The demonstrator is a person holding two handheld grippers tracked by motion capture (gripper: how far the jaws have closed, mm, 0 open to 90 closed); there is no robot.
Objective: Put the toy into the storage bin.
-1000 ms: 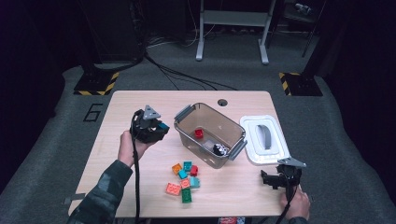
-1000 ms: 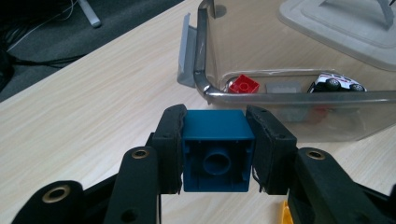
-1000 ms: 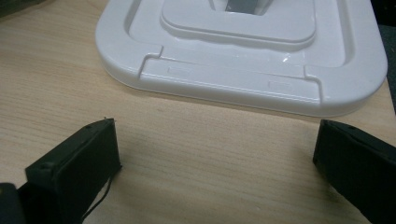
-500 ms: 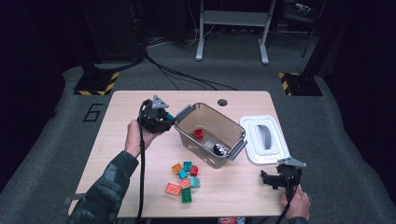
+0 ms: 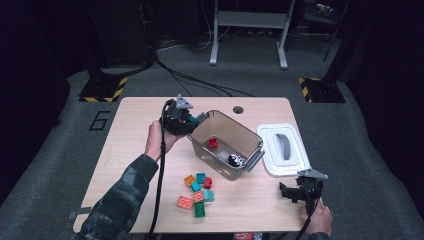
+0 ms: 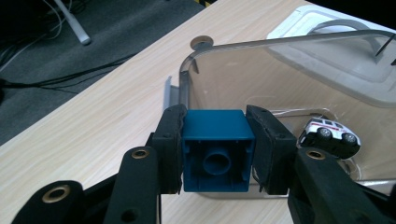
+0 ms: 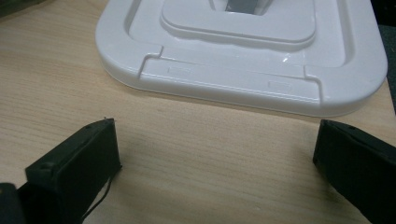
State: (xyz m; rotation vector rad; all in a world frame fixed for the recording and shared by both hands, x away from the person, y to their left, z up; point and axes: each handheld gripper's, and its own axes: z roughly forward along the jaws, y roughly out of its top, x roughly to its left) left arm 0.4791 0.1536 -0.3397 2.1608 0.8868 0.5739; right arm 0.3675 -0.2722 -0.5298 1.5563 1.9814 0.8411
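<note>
I have the left gripper clamped on a dark blue square plastic building brick, its two fingers pressing opposite side walls, hollow underside toward the camera. In the high view the left gripper holds the brick at the far-left corner of the clear, open-topped plastic storage bin, just outside its rim.

Handling judgement: the brick looks light, rigid and hard-walled, not fragile. Its smooth sides could slip under a slack hold; the present grip across flat parallel faces is the right one, and I would not shift it.

Inside the bin lie a small red brick and a white-and-black toy car, the car toward the near-right end. The bin floor between them is bare, so a drop there should be unobstructed. The rim is the one obstacle; I judge the brick must pass above it.

A cluster of loose orange, teal, red and green bricks sits on the pale wooden desk near the bin. The white bin lid lies to the right. My right gripper rests near that lid, fingers spread wide, holding nothing.
</note>
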